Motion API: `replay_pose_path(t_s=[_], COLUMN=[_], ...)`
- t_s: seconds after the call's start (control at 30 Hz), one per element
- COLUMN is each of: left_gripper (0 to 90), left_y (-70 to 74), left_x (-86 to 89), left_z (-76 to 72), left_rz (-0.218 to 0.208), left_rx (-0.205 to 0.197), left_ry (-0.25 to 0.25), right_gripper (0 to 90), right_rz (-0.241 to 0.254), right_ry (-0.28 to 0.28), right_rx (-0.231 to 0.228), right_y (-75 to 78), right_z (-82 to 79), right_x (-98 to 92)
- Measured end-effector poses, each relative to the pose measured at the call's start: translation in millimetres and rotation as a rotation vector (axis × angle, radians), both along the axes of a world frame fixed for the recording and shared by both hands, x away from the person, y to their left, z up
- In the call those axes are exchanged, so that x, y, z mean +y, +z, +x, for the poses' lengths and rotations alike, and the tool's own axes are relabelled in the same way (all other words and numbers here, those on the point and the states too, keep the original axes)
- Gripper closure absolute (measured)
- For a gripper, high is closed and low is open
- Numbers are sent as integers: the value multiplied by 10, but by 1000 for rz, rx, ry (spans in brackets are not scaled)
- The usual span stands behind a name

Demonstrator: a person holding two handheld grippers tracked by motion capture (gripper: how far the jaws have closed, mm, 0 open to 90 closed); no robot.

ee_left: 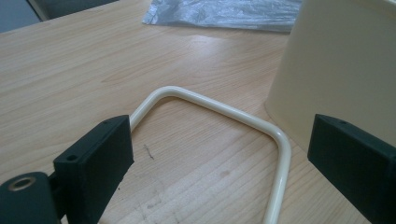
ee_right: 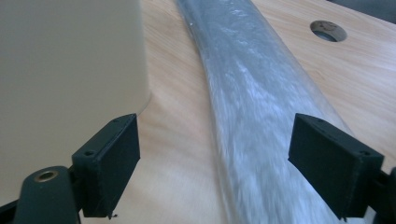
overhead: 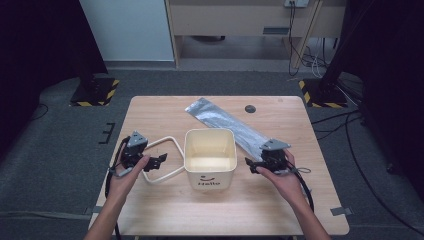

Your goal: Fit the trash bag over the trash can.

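Standing upright mid-bench (overhead: 150, 210), the cream bucket (overhead: 210, 157) has its handle (overhead: 167, 160) lying flat to its left. Left of the bucket, the left claw (overhead: 159, 161) gapes wide above the handle, empty. Right of the bucket, the right claw (overhead: 251, 165) gapes wide, empty, over the silver bag (overhead: 225, 122).

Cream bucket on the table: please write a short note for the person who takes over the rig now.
Left gripper: open, holding nothing, beside the handle.
Right gripper: open, holding nothing, between the bucket and the silver bag.
Things: bucket upright mid-table, nothing visible inside; its handle is folded down flat on the table at its left. The bag lies flat behind and to the right of the bucket.
Done: bucket set down, both grippers free.
Left: judging by the layout, probably picking up the bag and fitting it into the bucket.
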State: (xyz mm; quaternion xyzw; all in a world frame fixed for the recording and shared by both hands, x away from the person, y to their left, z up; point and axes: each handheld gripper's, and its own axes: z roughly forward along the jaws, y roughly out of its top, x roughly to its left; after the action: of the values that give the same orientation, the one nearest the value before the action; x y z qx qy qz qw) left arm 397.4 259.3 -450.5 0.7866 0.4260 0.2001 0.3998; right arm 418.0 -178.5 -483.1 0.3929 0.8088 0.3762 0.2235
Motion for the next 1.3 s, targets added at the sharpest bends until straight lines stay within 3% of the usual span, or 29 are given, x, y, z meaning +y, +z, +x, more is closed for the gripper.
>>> replay_pose_path(t_s=[0.17,0.2,0.27,0.33,0.43,0.53,0.67,0.83,0.97,1.13,1.3], left_gripper=[67,67,67,67,67,68,70,73,75,75,75], left_y=[-4,-3,-8,-21,-27,-25,-11,12,49,110,149], left_x=[14,28,55,71,79,94,85,44,24,62,123], left_z=[-15,-19,-29,-59,-85,-116,-143,-176,-206,-232,-212], left_rz=[-1,-6,-18,-29,-33,-41,-49,-57,-55,-54,-61], left_rx=[-6,-8,-8,-5,-1,-1,-7,-10,-18,-30,-40], left_ry=[13,17,27,24,16,13,5,-11,-17,-11,5], right_gripper=[229,229,234,236,239,242,303,548,773,882,896], right_rz=[-36,-36,-65,-83,-101,-108,-80,4,0,-1,28], right_ry=[-18,-18,-17,-28,-32,-39,-45,-61,-71,-77,-78], right_rx=[29,29,35,69,69,100,109,123,119,115,91], right_y=[-121,-121,-173,-269,-335,-433,-462,-483,-475,-476,-427], right_z=[425,425,571,714,762,821,863,914,967,1006,1001], right_x=[238,238,311,395,429,450,414,320,243,184,79])
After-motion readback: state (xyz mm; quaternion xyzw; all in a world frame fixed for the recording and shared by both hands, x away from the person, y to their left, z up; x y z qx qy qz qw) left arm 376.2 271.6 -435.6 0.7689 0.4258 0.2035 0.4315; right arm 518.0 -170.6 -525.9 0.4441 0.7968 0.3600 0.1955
